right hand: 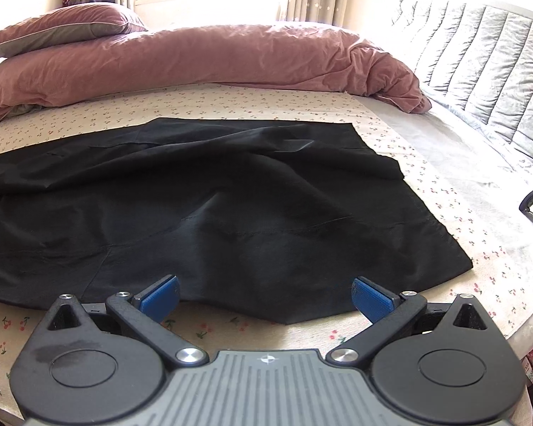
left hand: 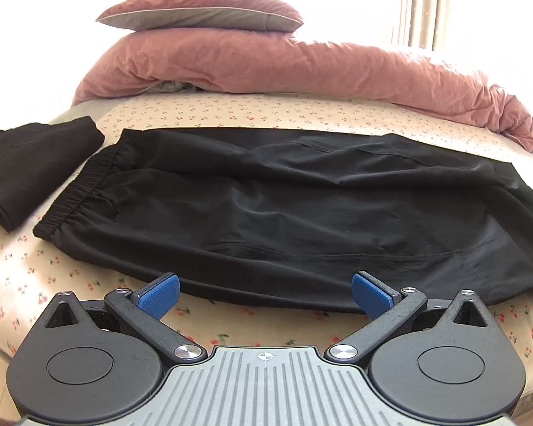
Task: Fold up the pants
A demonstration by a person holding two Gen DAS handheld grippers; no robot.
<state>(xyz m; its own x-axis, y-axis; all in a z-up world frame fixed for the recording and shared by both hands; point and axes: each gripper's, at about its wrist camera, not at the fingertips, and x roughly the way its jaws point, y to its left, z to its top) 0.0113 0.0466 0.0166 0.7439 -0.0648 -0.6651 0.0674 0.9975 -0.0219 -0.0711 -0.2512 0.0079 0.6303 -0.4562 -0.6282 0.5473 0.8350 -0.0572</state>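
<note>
1. One pair of black pants (left hand: 284, 213) lies flat across the bed (left hand: 231, 113), near its front edge.
2. Left gripper (left hand: 265, 293) and right gripper (right hand: 265, 294): fingers spread, empty.
3. Only the left view shows one folded black garment (left hand: 35, 167).

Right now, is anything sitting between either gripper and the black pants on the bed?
Nothing visible. The left gripper and right gripper are both open at the near edge of the pants, with only bare bedsheet between.
</note>
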